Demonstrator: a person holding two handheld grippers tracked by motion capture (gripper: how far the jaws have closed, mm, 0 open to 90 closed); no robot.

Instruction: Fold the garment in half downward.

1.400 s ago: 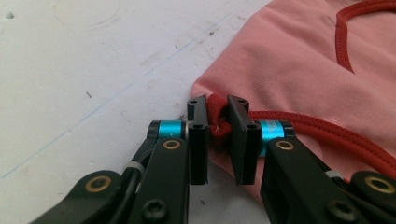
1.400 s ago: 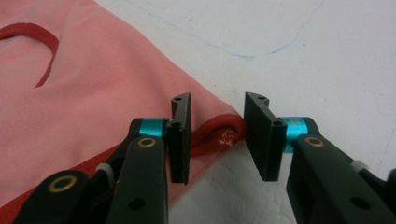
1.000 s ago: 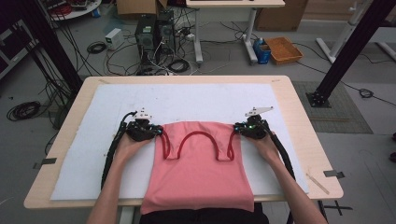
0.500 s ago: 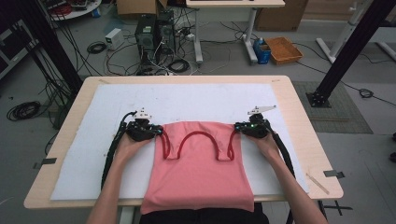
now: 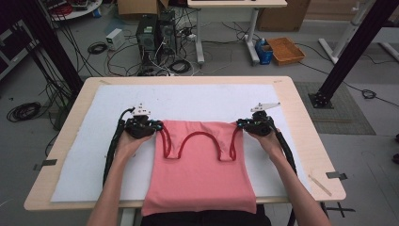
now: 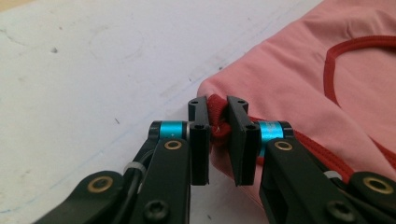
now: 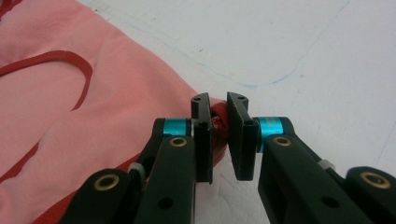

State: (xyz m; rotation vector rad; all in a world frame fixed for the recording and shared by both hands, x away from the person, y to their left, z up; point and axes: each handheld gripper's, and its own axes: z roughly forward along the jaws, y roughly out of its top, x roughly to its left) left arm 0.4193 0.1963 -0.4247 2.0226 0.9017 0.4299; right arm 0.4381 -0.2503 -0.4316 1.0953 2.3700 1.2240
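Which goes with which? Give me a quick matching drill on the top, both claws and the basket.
1. pink tank top
2. left claw
3. right claw
4. orange basket

a. on the floor beyond the table
b. hem hanging over the near table edge
c. pinching the top's left shoulder corner
d. pinching the top's right shoulder corner

Pairs: 1-b, 2-c, 3-d, 4-a

a lab – computer towers (image 5: 155, 30), tangled floor cables (image 5: 99, 47), black rig frames (image 5: 362, 42).
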